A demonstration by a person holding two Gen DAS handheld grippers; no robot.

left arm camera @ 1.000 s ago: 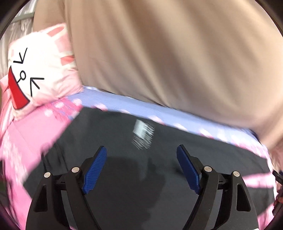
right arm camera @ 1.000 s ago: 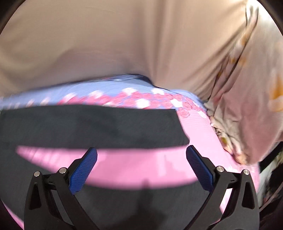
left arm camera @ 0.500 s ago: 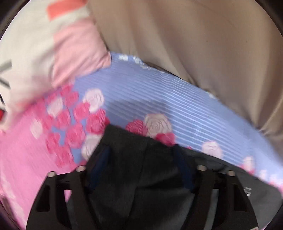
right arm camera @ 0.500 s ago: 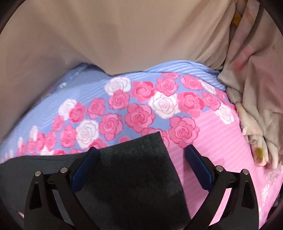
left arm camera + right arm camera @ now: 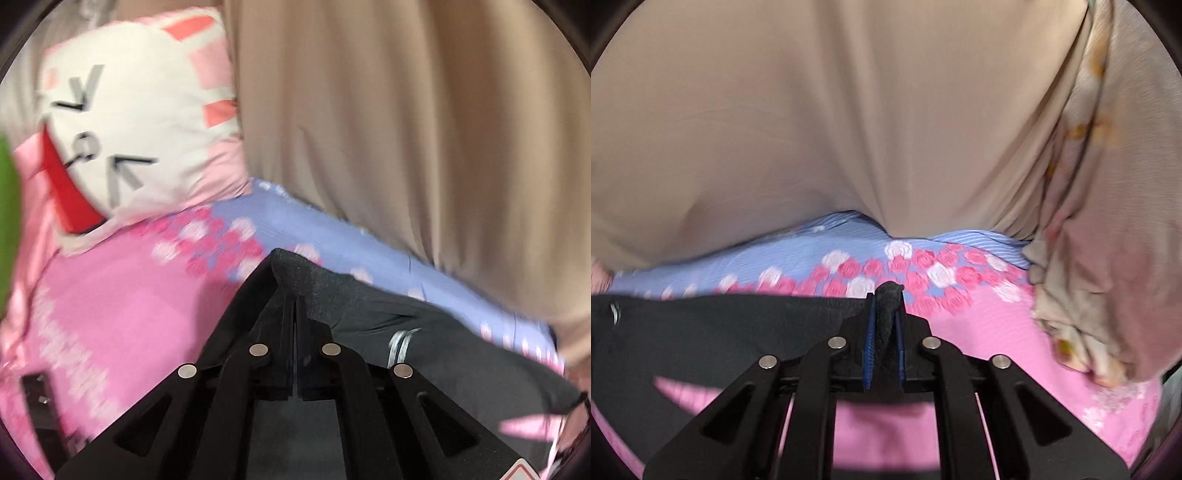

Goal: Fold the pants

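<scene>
You grip the pants (image 5: 701, 325) with both tools.
Your left hand-held gripper (image 5: 295, 306) and right hand-held gripper (image 5: 884, 314) each pinch dark cloth above the flowered bed sheet (image 5: 979, 321).

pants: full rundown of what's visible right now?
The pants are dark charcoal, a soft matte knit, with a small white mark on the fabric. They lie spread across the pink floral bedsheet. The left tool and right tool are each shut on a bunched corner of the far edge, the right with fabric poking past its tips.
</scene>
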